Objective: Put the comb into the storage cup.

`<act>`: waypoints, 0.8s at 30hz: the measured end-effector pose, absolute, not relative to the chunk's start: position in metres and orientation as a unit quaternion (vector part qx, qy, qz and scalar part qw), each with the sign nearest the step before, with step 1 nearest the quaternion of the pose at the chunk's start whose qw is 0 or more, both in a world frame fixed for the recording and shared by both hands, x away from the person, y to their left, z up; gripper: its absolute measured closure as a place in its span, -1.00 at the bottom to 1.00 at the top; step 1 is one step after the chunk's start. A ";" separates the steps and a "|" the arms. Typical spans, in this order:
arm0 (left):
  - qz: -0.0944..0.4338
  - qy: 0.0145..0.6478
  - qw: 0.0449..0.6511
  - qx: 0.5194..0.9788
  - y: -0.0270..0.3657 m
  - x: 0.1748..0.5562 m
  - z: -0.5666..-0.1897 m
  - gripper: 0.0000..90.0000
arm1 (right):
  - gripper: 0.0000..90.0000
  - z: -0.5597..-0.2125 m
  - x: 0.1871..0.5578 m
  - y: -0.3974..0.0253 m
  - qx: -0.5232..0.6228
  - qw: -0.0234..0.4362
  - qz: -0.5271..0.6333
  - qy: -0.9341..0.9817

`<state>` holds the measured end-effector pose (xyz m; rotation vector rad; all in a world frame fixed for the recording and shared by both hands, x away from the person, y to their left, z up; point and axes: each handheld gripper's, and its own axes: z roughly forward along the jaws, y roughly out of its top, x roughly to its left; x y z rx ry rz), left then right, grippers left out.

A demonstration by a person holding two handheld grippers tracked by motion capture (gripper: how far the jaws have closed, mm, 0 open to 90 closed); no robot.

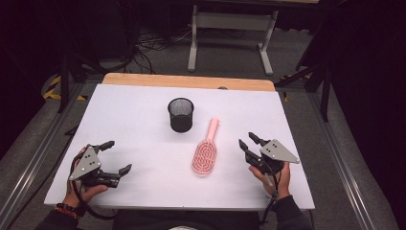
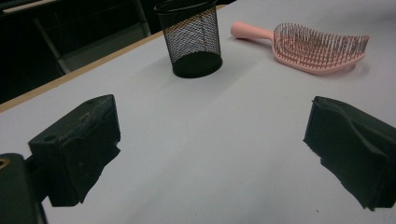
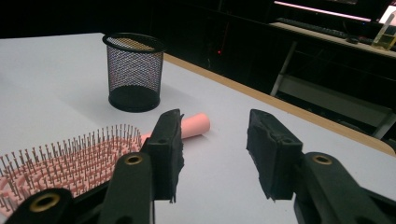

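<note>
The work surface is a white board [image 1: 143, 129] laid on a table with a light wooden edge [image 1: 189, 80] exposed along its far side, in the upper middle of the high view. Beyond it, at the top centre of the frame, a grey carpeted floor [image 1: 230, 60] carries the pale metal legs of a second table [image 1: 194, 40], loose black cables [image 1: 148, 48] to their left, and yellow-and-black hazard tape [image 1: 53, 88] at the left edge. The surroundings at the upper left and right of the frame are dark, with light concentrated on the white board, and metal rails [image 1: 342, 163] run along both sides of the table.
</note>
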<state>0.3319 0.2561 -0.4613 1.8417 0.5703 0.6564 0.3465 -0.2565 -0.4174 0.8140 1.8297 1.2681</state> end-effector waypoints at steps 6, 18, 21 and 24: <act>0.273 0.243 0.524 0.769 0.256 0.332 -0.462 -0.91 | 0.69 -0.415 0.356 -0.247 0.299 0.365 0.491 0.733; 0.268 0.238 0.524 0.773 0.254 0.332 -0.464 -0.92 | 1.00 -0.410 0.376 -0.232 0.276 0.349 0.482 0.755; 0.269 0.236 0.521 0.775 0.254 0.333 -0.464 -0.92 | 1.00 -0.409 0.383 -0.229 0.275 0.347 0.478 0.759; 0.267 0.236 0.523 0.774 0.255 0.333 -0.465 -0.92 | 1.00 -0.408 0.391 -0.226 0.279 0.344 0.476 0.760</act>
